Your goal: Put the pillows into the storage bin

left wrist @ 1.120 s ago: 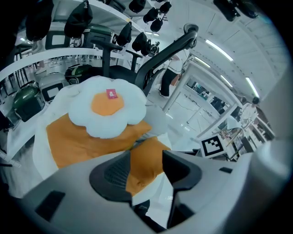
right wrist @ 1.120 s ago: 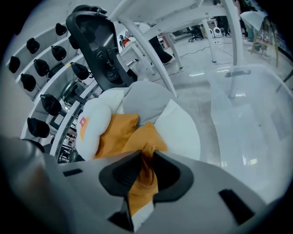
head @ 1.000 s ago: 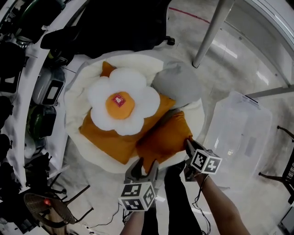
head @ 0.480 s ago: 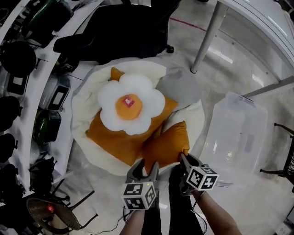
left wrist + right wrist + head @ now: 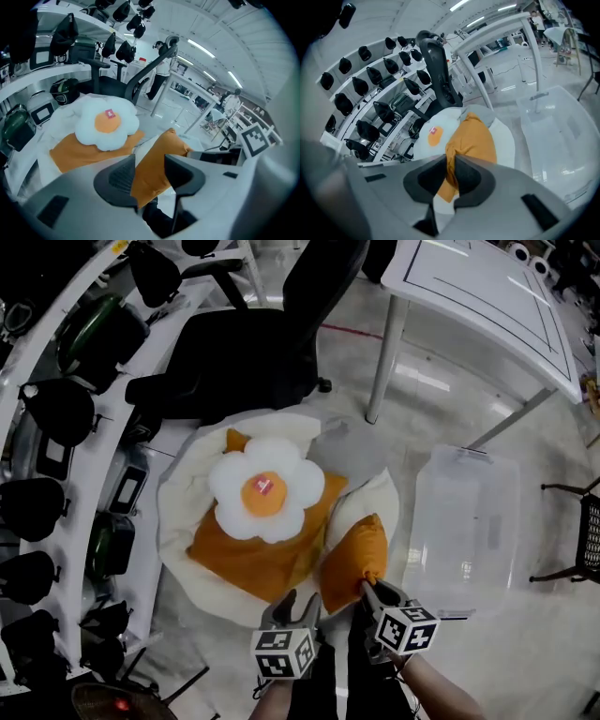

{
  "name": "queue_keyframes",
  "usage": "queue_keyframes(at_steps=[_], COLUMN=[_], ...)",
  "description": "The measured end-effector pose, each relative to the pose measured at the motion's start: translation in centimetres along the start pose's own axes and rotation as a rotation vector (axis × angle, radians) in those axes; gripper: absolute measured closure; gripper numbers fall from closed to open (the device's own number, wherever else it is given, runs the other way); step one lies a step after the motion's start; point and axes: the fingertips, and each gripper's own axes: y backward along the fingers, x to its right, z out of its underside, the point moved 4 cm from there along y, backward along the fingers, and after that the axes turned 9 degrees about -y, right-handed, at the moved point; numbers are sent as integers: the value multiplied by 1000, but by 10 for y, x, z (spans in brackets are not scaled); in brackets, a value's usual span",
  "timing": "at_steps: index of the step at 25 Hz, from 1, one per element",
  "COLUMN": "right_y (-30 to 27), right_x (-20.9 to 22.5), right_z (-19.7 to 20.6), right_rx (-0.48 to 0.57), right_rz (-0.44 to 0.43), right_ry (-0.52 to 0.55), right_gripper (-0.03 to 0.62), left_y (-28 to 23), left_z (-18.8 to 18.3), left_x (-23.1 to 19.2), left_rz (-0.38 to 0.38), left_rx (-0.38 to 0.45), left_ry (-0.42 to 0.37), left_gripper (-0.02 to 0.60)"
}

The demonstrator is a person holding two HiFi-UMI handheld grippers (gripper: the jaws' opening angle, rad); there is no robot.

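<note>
Right tool (image 5: pixel 451 161), jaws just closing, pinches the orange pillow's (image 5: pixel 473 138) corner.

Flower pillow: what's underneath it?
A large orange pillow lies under the flower pillow, both on a cream cushion. The orange pillow's middle is covered, so anything between them cannot be seen.

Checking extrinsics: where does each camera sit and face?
Head view: on head, steeply down at pillows, storage bin; left gripper, right gripper, forearms below.
Left gripper view: on left gripper, along its just-closing jaws, orange pillow between.
Right gripper view: on right gripper, along jaws just closed further on it.
Shared: orange pillow, flower pillow.
</note>
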Motion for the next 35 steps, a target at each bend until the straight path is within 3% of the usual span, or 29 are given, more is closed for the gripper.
queue_keyframes(at_steps=[6,13,24,35], right_y=[50,118,238,304], right_x=[-8,19,106,205], right_z=[-38,-83,-118,-128], right_rx=[124,306,552,675], right_rz=[16,74,233,398], right_ry=[-44,-155,-319,-428], right_gripper=[556,559,560,560], left_y=[5,-23,-69,-110], left_z=[-20,-57,-95,-90], left_x=[27,86,213,314], left_rz=[76,211,391,515], left_rx=[-3,-9,-46,-107], left_ry=[-63,-182,-388,-510], left_gripper=[405,407,414,414])
